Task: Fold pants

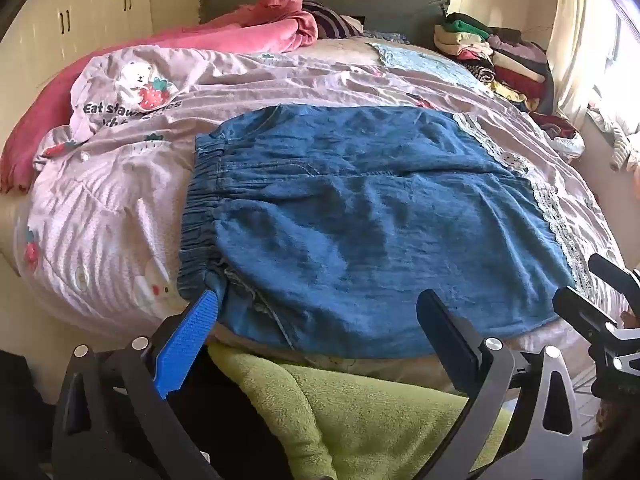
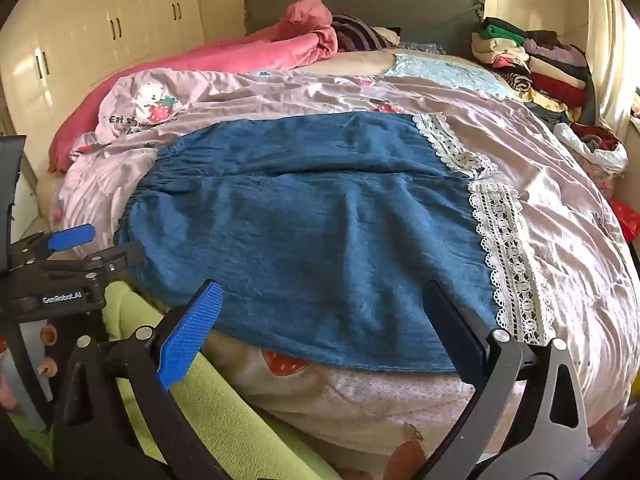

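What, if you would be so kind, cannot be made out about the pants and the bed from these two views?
- The pants: near edge partly hidden in the left wrist view by the left gripper, whose jaws stand open.
- Quilt lettering: its second line is lost in a fold in both views.
- Clothes pile: single garments are too small and crowded to tell apart.
- Green blanket: cut off by the bottom edge, behind the right gripper.

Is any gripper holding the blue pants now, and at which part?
Nothing is held. The left gripper and the right gripper are both open, near the close edge of the blue pants, which lie flat on the bed.
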A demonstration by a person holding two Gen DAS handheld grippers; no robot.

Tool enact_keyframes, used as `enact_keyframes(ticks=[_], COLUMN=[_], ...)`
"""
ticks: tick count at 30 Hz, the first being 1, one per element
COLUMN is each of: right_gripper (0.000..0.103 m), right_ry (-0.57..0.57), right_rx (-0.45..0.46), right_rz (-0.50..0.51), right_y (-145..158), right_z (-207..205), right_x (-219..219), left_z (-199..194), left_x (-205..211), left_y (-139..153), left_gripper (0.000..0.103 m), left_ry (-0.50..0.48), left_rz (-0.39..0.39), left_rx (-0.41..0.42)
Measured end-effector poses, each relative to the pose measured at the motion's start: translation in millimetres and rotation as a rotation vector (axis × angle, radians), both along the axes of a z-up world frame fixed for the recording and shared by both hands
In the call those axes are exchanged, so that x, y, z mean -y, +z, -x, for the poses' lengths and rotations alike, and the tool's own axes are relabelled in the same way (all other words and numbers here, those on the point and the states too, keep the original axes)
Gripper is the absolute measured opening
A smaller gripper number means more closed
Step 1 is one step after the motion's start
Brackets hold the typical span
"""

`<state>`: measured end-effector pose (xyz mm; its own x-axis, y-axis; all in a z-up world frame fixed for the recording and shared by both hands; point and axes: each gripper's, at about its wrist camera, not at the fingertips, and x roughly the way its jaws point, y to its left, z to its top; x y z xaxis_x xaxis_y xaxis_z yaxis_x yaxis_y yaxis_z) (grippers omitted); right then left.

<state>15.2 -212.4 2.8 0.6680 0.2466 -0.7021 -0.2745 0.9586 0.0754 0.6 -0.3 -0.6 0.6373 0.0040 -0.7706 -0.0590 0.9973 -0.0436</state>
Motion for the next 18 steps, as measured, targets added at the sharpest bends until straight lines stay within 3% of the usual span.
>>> enact_keyframes(ticks=[18], right_gripper=[0.095], right_ry=[-0.003], right_rx=[0.014], right_rz=[0.023], right_y=[4.7], right_z=[3.6], right_x=[-1.8], left_z=[4.6], left_x=[12.0], left_y=[2.8], left_gripper=[0.099], left_ry=[0.002], left_rz=[0.004], left_rx=[0.015])
